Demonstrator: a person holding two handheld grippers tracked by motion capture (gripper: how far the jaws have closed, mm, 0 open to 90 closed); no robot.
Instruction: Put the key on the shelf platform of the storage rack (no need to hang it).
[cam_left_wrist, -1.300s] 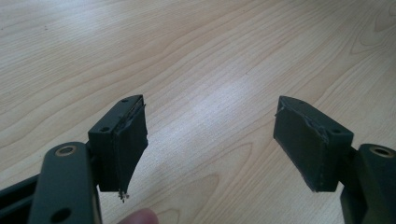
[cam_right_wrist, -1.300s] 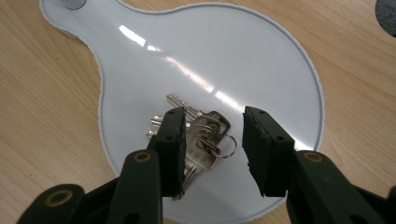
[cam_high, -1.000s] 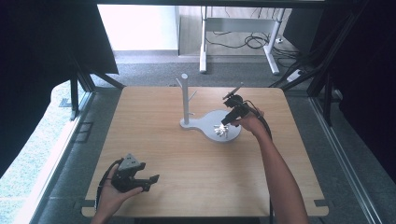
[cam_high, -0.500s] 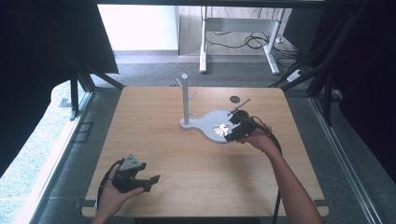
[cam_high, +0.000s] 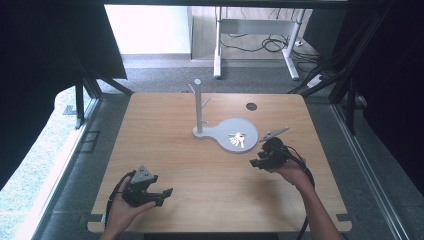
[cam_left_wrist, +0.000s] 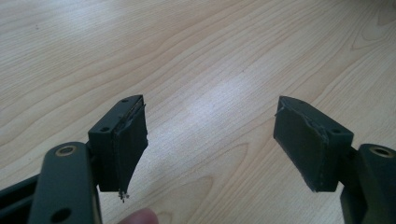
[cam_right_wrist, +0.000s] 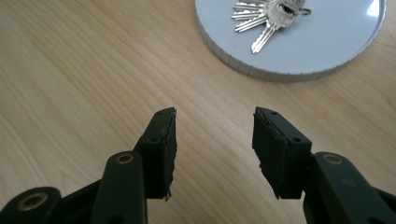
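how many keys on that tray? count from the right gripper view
4 keys at least, fanned on one ring on the round grey tray, near its far side. Three blades point left, one longer blade angles down-left. The bunch's top is cut off by the frame, so more may be hidden.

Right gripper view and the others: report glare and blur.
Right gripper view: keys sharp, glare on the round tray rim. Left gripper view: pale sheen on the table, near jaws soft. High view: bright floor behind the table, dark sides.

right tool drawn back off keys, jaws just opened, empty
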